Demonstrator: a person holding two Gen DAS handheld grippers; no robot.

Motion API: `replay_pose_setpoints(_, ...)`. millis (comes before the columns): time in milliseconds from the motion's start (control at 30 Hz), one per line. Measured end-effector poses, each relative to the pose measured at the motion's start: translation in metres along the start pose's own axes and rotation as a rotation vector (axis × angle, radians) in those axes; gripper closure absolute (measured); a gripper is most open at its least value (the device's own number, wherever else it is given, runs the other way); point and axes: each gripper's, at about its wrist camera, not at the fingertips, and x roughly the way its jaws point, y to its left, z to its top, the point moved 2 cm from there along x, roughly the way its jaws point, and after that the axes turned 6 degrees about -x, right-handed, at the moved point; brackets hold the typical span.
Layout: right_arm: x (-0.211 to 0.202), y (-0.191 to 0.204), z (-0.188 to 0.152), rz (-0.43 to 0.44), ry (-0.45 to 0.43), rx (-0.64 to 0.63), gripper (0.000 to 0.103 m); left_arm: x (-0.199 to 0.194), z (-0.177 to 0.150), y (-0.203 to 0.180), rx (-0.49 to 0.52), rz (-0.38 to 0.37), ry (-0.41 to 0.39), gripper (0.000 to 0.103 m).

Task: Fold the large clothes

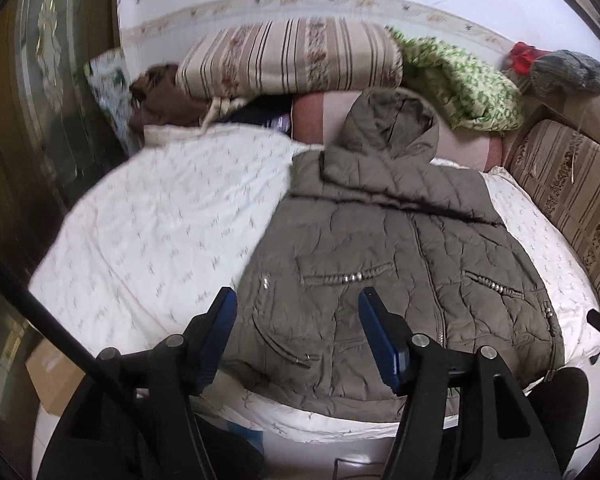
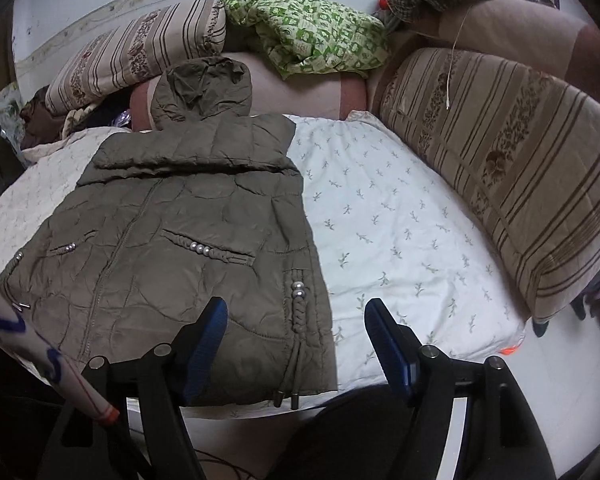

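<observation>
Both tongs parted, nothing between the blue pads. Left gripper (image 1: pixel 296 300) hanging above the near hem of the olive padded jacket (image 1: pixel 384 248), clear of the cloth, jaws standing fairly wide. Right gripper (image 2: pixel 296 308) likewise apart and empty, poised over the jacket's right hem corner, left pad above the cloth and right pad above bare sheet.

Jacket (image 2: pixel 172 232) spread flat and front-up on the white sprigged bedspread (image 2: pixel 380 220), zip running down the middle, sleeves tucked in so only a vest-shaped body shows, hood (image 2: pixel 204 84) toward 12 o'clock and resting against a pinkish bolster (image 2: pixel 308 96). Braided pocket trims with silver beads across the front; drawcords dangling at the hem near 6 o'clock in the right wrist view.

Striped floral pillow (image 1: pixel 288 56) at 12 o'clock behind the hood, green patterned quilt (image 1: pixel 456 84) at 1 o'clock, second striped cushion (image 2: pixel 500 176) along the bed's 3 o'clock side. Brown wardrobe door (image 1: pixel 44 92) at 9 o'clock in the left wrist view, cardboard box (image 1: pixel 56 372) on the floor at 8 o'clock.
</observation>
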Motion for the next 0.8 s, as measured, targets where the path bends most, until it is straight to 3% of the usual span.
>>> replay_pose_setpoints(167,-0.007,-0.001,0.004,-0.025,-0.012,-0.004,0.027,-0.025,0.006,-0.009,0.043,0.028,-0.072,0.038)
replay_pose_setpoints(467,-0.023,0.021,0.029,-0.034,-0.067,-0.068,0.026,-0.048,0.031,-0.023,0.048,-0.003,-0.149,0.034)
replay_pose_setpoints(633,-0.03,0.035,0.048,-0.035,-0.094,-0.099,0.025,-0.04,0.05,-0.039,0.067,-0.018,-0.18,0.033)
replay_pose_setpoints(800,-0.021,0.046,0.078,-0.042,-0.091,-0.115,0.023,-0.001,0.082,-0.052,0.049,-0.061,-0.17,0.031)
